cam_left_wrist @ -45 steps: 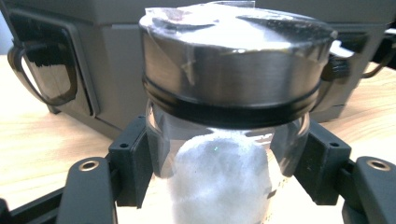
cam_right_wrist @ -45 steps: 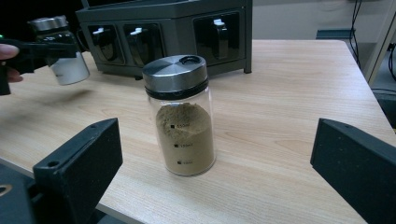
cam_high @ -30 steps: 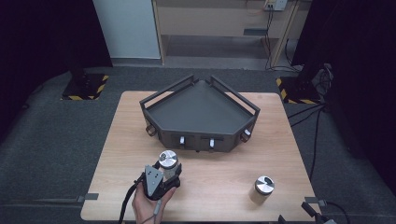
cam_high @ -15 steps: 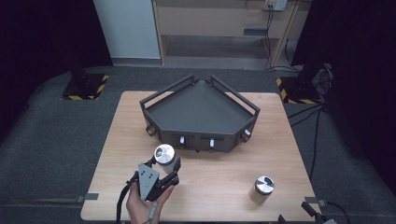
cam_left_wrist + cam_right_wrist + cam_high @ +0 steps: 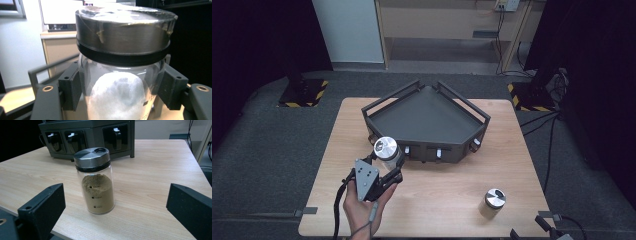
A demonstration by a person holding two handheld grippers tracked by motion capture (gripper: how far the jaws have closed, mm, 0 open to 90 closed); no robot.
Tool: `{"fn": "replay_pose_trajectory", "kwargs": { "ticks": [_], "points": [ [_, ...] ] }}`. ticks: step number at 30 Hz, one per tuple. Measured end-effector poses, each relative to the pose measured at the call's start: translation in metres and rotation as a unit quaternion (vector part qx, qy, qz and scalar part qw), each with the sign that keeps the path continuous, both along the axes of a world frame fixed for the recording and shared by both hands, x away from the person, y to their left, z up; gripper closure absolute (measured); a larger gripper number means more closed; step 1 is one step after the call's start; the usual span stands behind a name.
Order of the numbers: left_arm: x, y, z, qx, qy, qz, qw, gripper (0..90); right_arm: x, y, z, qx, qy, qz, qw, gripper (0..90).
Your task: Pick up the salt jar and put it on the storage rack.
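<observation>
Your left gripper (image 5: pixel 388 167) is clamped on the jar of white powder (image 5: pixel 386 150), lifted just near of the dark tray (image 5: pixel 427 120). Further right, your right gripper (image 5: pixel 113 220) stands wide open, facing the jar of brown powder (image 5: pixel 96 180) standing on the table (image 5: pixel 452 195).

Lab-like test room, black curtains, hazard-striped stand bases (image 5: pixel 304 92), cabled floor

Dark grey carpet floor (image 5: pixel 272 150), pale wooden table (image 5: pixel 522 165), beige shelving unit (image 5: pixel 437 25), white panel (image 5: pixel 344 30).
</observation>
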State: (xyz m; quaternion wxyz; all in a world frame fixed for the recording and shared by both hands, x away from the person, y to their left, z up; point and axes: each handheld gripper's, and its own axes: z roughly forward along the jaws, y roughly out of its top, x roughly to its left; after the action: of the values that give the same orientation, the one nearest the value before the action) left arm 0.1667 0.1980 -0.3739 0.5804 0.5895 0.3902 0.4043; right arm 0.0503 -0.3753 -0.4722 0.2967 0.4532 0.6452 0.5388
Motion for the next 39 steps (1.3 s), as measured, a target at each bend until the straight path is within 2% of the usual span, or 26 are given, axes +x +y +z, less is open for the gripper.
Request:
{"fn": "replay_pose_trajectory", "kwargs": {
  "ticks": [8, 10, 13, 21, 23, 25, 30, 39],
  "points": [
    [0.023, -0.008, 0.018, -0.013, -0.010, -0.002, 0.9999, 30.3, 0.001, -0.001, 0.000, 0.001, 0.001, 0.000, 1.0000, 2.6],
    [0.030, -0.009, 0.018, -0.022, -0.013, -0.002, 0.9997, 30.3, 0.001, -0.001, 0.000, 0.001, 0.002, -0.001, 1.0000, 2.6],
    [0.039, -0.010, 0.019, -0.014, -0.012, -0.002, 0.9998, 30.3, 0.001, -0.002, 0.000, 0.001, 0.001, -0.003, 1.0000, 2.6],
    [0.059, -0.010, 0.014, -0.023, -0.011, 0.005, 0.9997, 30.3, 0.002, -0.002, 0.000, 0.005, 0.001, -0.008, 1.0000, 2.6],
    [0.062, -0.010, 0.011, -0.031, -0.011, 0.007, 0.9994, 30.3, 0.003, -0.002, -0.001, 0.005, 0.001, -0.008, 1.0000, 2.6],
    [0.065, -0.008, 0.011, -0.025, -0.008, 0.008, 0.9996, 30.3, 0.005, -0.001, -0.002, 0.005, 0.004, -0.004, 1.0000, 2.6],
    [0.069, -0.007, 0.008, -0.029, -0.010, 0.009, 0.9995, 30.4, 0.010, 0.002, -0.002, 0.002, 0.006, 0.006, 1.0000, 2.7],
    [0.073, -0.004, 0.008, -0.031, -0.008, 0.015, 0.9994, 30.4, 0.009, 0.002, -0.002, 0.001, 0.004, 0.007, 1.0000, 2.7]
  ]
}}
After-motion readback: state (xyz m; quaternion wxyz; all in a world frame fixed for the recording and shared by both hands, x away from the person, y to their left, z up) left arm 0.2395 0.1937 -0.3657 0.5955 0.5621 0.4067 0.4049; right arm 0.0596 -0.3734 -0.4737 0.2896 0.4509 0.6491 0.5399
